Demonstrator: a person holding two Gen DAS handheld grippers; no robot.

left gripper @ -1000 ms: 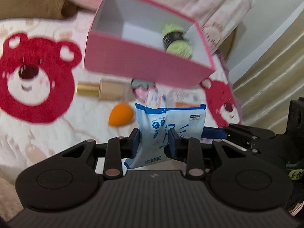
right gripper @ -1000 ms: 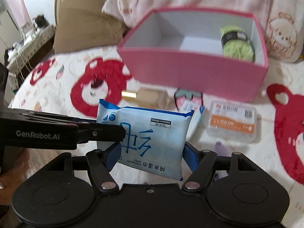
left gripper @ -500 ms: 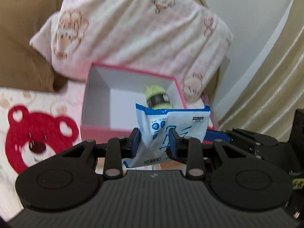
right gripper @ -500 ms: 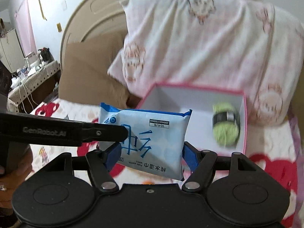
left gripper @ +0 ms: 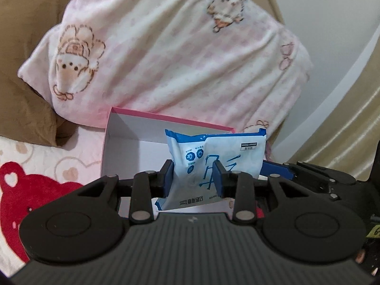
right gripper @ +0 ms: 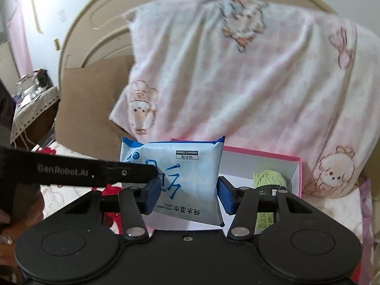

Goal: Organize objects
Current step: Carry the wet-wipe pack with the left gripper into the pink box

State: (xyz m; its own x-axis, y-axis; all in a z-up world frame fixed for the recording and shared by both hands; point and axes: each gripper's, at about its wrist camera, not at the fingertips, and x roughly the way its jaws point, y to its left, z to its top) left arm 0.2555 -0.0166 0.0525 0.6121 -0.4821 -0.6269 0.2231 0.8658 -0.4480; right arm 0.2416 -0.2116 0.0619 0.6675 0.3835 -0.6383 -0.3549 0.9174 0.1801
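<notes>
**Blue film pack carried by two tools over the pink box**

Blue-and-white plastic film wraps the wet wipes pack [right gripper: 185,182], a soft, pillow-like pouch that looks light and gives under pressure. It hangs in the air in front of the pink box [left gripper: 133,116], which sits on the bed against a pink pillow [left gripper: 178,54] and already holds a ball of green yarn [right gripper: 269,180].

The left tool [left gripper: 192,180] pinches the pack near one end, its blue pads pressing the film inward so the pouch creases. The right tool [right gripper: 186,194] spans the pack's width, pads touching both side edges.

The glossy film is probably slippery, and the filling can shift. The sealed end seams look stiffer, so they, or the full width, seem the safest hold; a pinch on the puffy middle may slide.
</notes>
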